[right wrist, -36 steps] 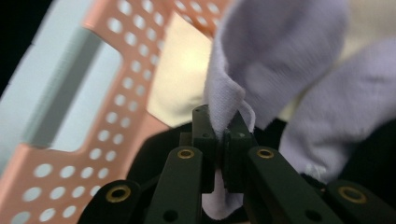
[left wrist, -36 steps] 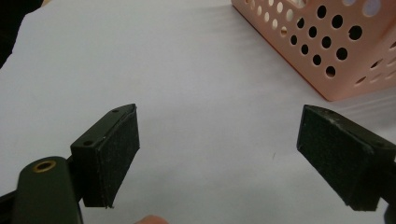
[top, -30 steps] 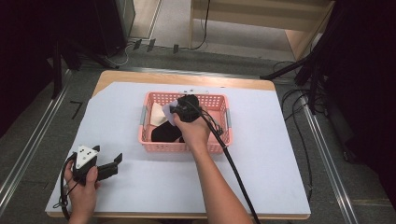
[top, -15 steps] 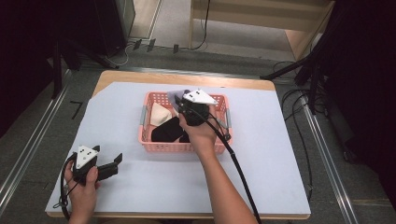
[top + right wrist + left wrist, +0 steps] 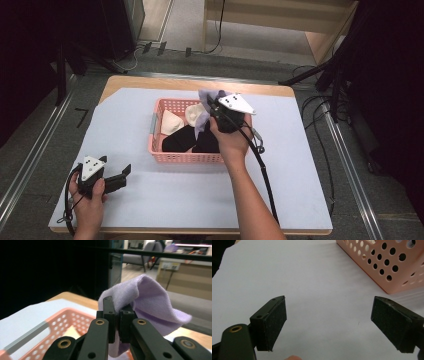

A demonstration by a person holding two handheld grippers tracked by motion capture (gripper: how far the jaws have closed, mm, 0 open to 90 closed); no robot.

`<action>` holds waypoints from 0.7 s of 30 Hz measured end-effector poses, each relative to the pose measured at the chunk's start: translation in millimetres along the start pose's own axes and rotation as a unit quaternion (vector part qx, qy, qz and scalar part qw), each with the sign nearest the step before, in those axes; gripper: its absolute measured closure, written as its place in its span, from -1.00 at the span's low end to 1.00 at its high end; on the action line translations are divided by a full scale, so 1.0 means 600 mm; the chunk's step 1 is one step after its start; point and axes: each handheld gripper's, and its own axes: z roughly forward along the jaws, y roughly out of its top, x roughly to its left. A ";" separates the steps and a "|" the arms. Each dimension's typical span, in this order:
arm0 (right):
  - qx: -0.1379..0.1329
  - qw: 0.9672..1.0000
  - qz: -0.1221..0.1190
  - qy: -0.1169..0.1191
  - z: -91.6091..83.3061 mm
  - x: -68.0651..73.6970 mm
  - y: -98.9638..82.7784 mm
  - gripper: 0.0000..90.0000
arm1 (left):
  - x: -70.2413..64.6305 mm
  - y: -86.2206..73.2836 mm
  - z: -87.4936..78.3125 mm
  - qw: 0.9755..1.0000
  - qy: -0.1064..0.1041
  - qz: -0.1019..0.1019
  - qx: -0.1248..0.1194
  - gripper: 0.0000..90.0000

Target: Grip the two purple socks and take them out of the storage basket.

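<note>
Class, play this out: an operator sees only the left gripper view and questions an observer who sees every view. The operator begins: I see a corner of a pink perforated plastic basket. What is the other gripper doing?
Observer: The right gripper is above the pink perforated plastic basket, shut on a lilac cloth.
Operator: Anything else in the basket?
Observer: Dark fabric and cream pieces.
Operator: What is under the basket?
Observer: A white sheet over a wooden table.
</note>
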 end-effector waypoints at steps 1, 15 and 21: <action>-0.004 1.000 0.001 -0.004 -0.003 -0.006 0.001 0.93 | 0.000 0.000 0.000 1.000 0.000 0.000 0.000 -0.68; -0.019 0.998 0.015 -0.060 -0.050 -0.084 -0.007 0.93 | -0.001 0.000 0.000 1.000 0.001 0.002 -0.004 -0.68; -0.014 0.996 0.019 -0.084 -0.068 -0.114 -0.023 0.93 | -0.001 -0.001 0.000 1.000 0.003 0.004 -0.006 -0.68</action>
